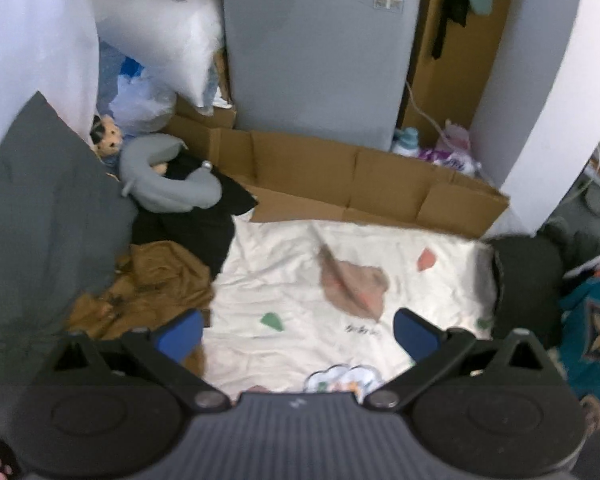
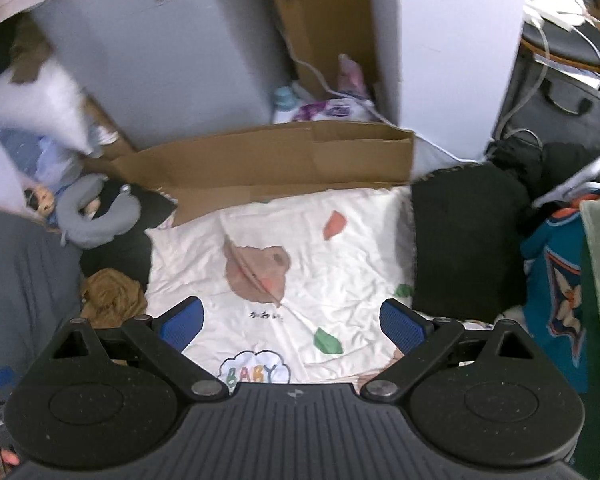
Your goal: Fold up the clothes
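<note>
Overhead, both grippers hang above a bed strewn with clothes. Left gripper (image 1: 298, 330): blue pads spread wide, nothing between them. Right gripper (image 2: 292, 322): same, pads wide apart, empty.

Work surface is a cream sheet (image 1: 292, 280) printed with a brown bear shape, small green and orange patches, and a cloud reading "BABY" in the right wrist view. Sheet is wrinkled; no garment is laid out on it.

Clothes sit off to the sides:
- Brown garment (image 1: 156, 284), crumpled in a heap at the sheet's left edge, just beside the left gripper's left finger (image 1: 180, 334) and partly behind it. In the right wrist view the same heap (image 2: 114, 294) lies left of and beyond that gripper's left finger.
- Black garment (image 1: 204, 228), bunched beyond the brown one, overlapping the sheet's far left corner.
- Folded black item (image 2: 464, 240) on the sheet's right edge, just beyond the right gripper's right finger (image 2: 402, 326).
- Teal patterned cloth (image 2: 556, 292) further right, off the sheet.

Grey neck pillow (image 1: 168, 184) rests on the black garment. Flattened cardboard (image 1: 360, 184) stands along the sheet's far edge. Grey bedding (image 1: 40, 220) fills the left.
</note>
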`<state>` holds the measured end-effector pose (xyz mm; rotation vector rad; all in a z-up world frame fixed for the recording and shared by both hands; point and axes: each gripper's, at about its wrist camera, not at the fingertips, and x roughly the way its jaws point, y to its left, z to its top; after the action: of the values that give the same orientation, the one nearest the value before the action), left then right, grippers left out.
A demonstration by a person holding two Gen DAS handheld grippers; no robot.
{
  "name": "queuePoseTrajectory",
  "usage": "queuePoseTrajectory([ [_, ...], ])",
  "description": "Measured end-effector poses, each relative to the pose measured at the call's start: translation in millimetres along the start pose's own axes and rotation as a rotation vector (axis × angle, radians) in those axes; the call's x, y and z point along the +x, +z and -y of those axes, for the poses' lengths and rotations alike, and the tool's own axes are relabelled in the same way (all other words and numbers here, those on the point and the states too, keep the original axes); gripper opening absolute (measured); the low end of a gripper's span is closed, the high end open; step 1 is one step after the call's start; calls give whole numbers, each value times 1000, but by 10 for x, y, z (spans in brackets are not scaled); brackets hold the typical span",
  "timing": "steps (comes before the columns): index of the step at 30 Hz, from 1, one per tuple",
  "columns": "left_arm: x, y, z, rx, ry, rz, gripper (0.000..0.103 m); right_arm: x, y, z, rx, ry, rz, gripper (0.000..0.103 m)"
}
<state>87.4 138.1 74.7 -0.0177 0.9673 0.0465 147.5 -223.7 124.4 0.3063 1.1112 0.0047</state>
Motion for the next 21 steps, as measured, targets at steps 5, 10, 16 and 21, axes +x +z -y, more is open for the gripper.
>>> queuePoseTrajectory([
  [5, -15, -175, -148, -83, 0, 10, 103, 58, -281, -126, -52, -3, 8, 98],
  [10, -28, -354, -108, -108, 14, 8, 103, 76, -531, -216, -82, -1, 49, 98],
  [16, 7, -562, 7, -124, 6, -2, 103, 115, -831, -260, -106, -5, 84, 98],
  [21, 32, -749, 130, -141, 8, -18, 103, 53, -1091, -295, -209, -16, 132, 98],
])
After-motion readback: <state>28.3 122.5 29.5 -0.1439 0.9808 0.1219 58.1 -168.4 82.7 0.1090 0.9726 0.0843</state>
